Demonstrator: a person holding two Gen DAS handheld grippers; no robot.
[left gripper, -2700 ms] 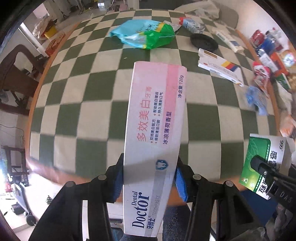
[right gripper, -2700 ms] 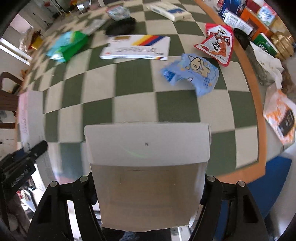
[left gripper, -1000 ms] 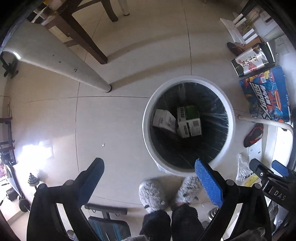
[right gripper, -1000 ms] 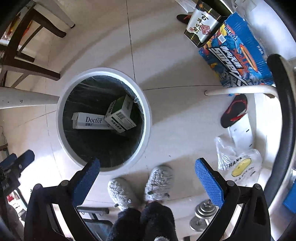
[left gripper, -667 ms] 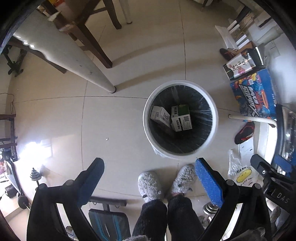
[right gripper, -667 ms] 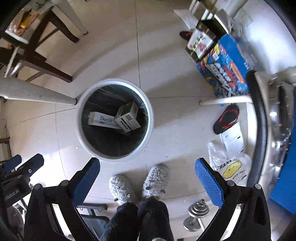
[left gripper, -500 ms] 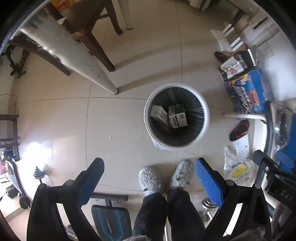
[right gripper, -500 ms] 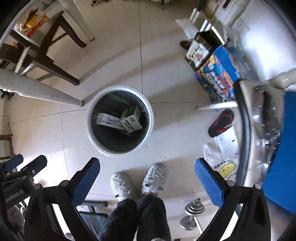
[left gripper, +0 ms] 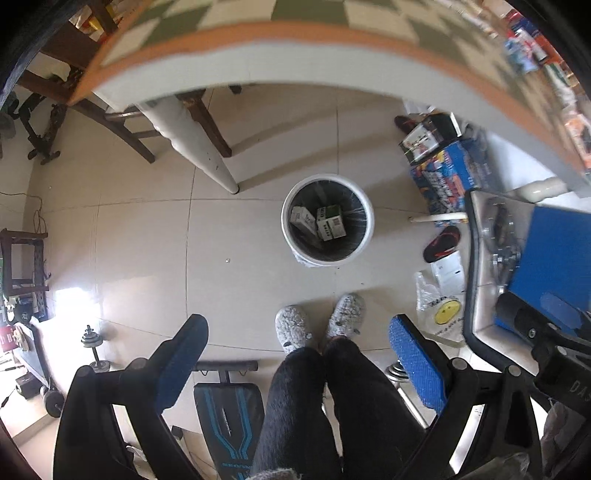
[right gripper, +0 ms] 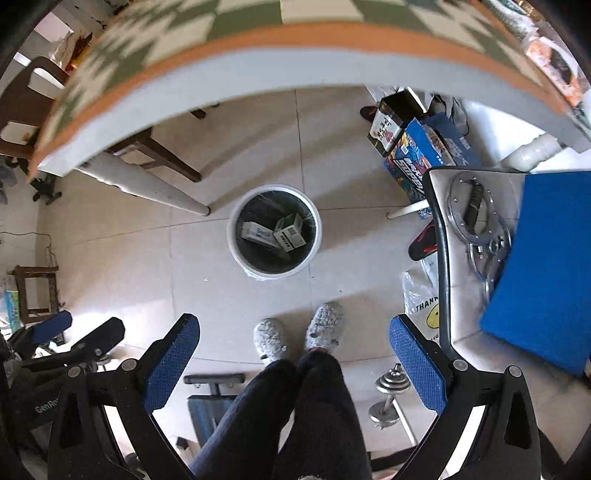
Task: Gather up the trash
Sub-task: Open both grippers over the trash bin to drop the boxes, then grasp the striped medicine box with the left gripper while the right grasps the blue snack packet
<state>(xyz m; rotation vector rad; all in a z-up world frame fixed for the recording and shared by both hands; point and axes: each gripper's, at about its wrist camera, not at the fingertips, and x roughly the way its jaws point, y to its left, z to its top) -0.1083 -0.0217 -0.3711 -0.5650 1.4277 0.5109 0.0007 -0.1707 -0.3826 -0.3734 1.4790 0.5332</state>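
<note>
A white trash bin (left gripper: 360, 247) with a black liner stands on the tiled floor under the table edge, also in the right wrist view as the trash bin (right gripper: 236, 254). Inside lie the toothpaste box (left gripper: 301, 218) (right gripper: 258, 232) and the green-and-white carton (left gripper: 330, 221) (right gripper: 290, 230). My left gripper (left gripper: 295, 341) hangs open high above the floor with nothing between its blue pads. My right gripper (right gripper: 293, 341) is open and empty too. Each gripper shows at the side of the other's view.
The checkered table's orange edge (left gripper: 295, 33) (right gripper: 295, 37) arches across the top, blurred. A person's slippered feet (left gripper: 317, 325) stand near the bin. A chair with a blue cushion (right gripper: 546, 266), boxes (left gripper: 450, 166), a sandal, a plastic bag and dumbbells (right gripper: 391, 395) lie around.
Both grippers let go of their boxes into the bin and have risen since; the bin looks smaller and the table edge has come into view at the top.
</note>
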